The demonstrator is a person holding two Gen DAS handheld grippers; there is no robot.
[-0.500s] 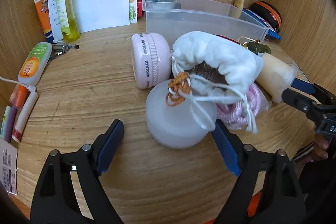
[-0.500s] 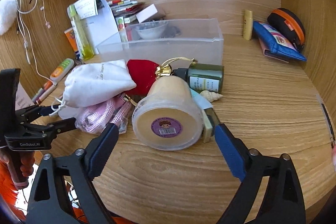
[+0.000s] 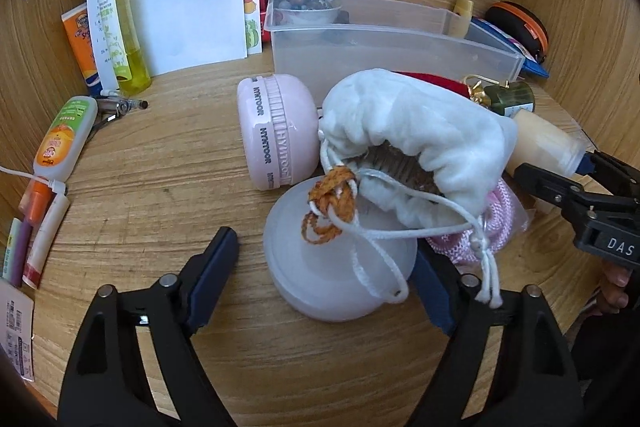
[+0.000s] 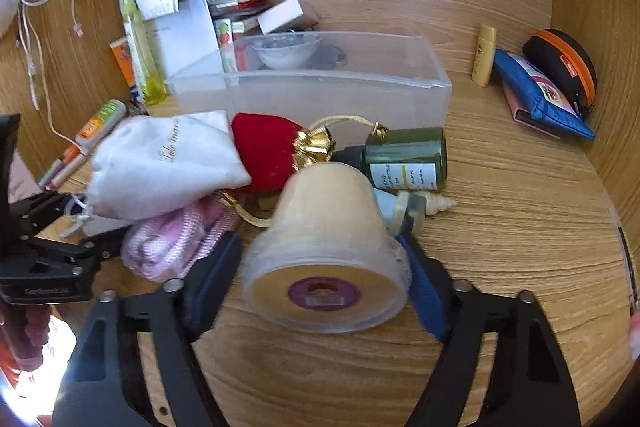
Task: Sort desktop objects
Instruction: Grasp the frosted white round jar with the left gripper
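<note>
Left gripper (image 3: 326,269) fingers (image 3: 214,267) spread wide around the frosted round jar (image 3: 340,267) lying on the wooden bench (image 3: 160,187); left finger stands clear of the jar wall with bench visible between, right finger sits just at the jar's right side, contact there hidden by the white drawstring cord, so no grip on it. The jar lies just in front of the white drawstring pouch (image 3: 412,135), whose cords and an orange braided loop (image 3: 332,203) drape over the jar top. Pink round case (image 3: 276,131) stands on edge just left of the pouch, touching it. Right gripper (image 4: 322,275) fingers (image 4: 216,267) straddle the cream plastic cup (image 4: 328,247), which lies on its side with its labelled base toward the camera; both blue pads sit at the cup's rim, left pad right against it, right pad at or touching it, frame blurred there so I cannot tell if they press. The cup lies just right of the pouch, with the pink knit item (image 4: 176,243) under the pouch, red velvet bag (image 4: 264,151) and green bottle (image 4: 408,159) behind the cup. Clear plastic bin (image 4: 320,95) sits behind the pouch, with a small bowl (image 4: 286,53) in its far end.
</note>
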